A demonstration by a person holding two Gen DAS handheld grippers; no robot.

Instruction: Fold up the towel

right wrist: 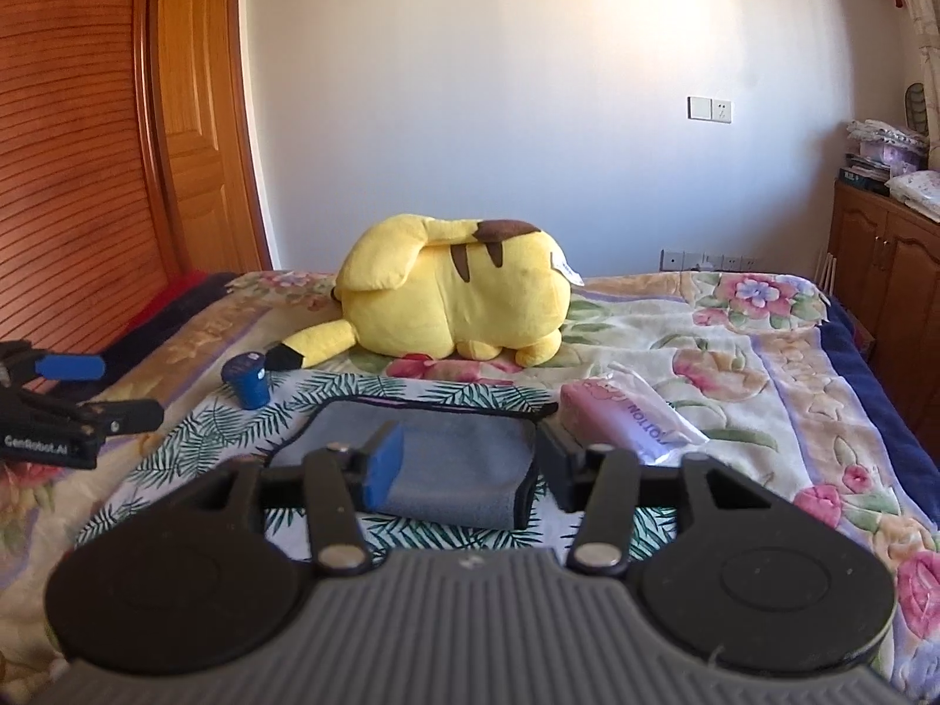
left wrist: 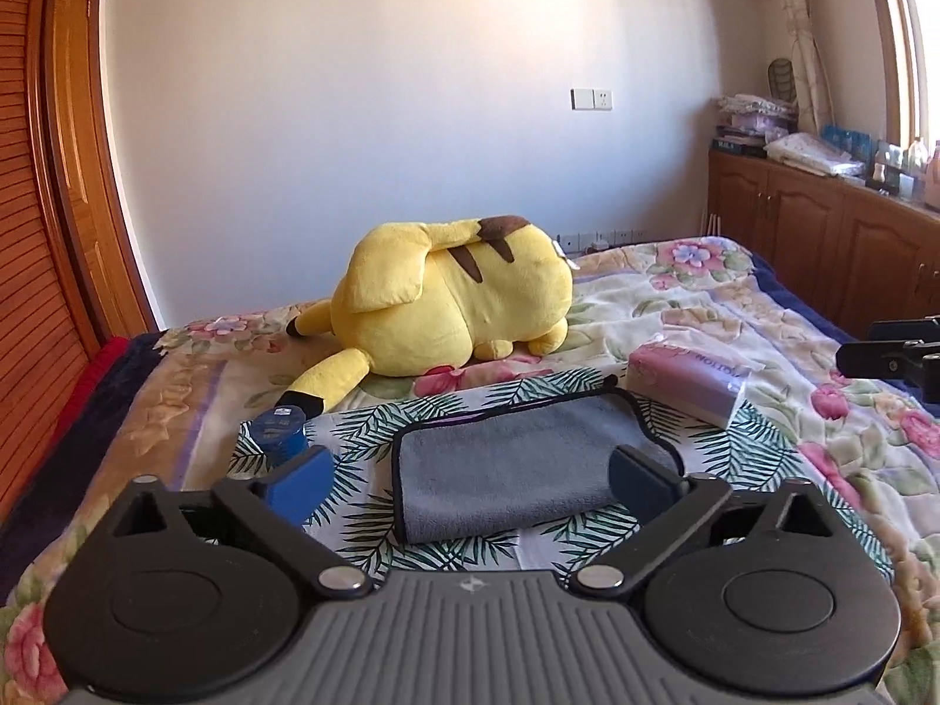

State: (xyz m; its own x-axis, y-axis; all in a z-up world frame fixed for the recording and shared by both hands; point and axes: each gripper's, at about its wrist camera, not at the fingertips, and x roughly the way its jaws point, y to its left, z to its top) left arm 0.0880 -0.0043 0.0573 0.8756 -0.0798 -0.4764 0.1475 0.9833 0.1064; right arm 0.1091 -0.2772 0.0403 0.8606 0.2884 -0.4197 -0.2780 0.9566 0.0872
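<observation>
One grey towel [left wrist: 517,473] with black edging lies folded over on a leaf-print cloth [left wrist: 364,423] spread on the floral bedspread [left wrist: 734,317]. The fold runs along its near edge, which is rounded and thick; the far edge is flat, and a thin strip of purple shows beneath the black trim there. The surface is plain, matte, and free of visible creases.

The left gripper [left wrist: 470,482] is held above the near part of the towel, jaws spread wide and holding nothing; its blue-padded fingers [left wrist: 299,484] stand apart on either side of the towel. The right gripper [right wrist: 470,467] is likewise above the towel's near right part, jaws released and empty, with one blue pad over the grey cloth.

Count of other items on the bed: one yellow plush toy [left wrist: 458,294] lying on its side at the far centre; one small blue bottle [right wrist: 249,382] beside the toy's black-tipped ear, left of the towel; one pink tissue pack [left wrist: 687,382] just right of the towel's far corner. Each gripper appears at the edge of the other's view.
</observation>
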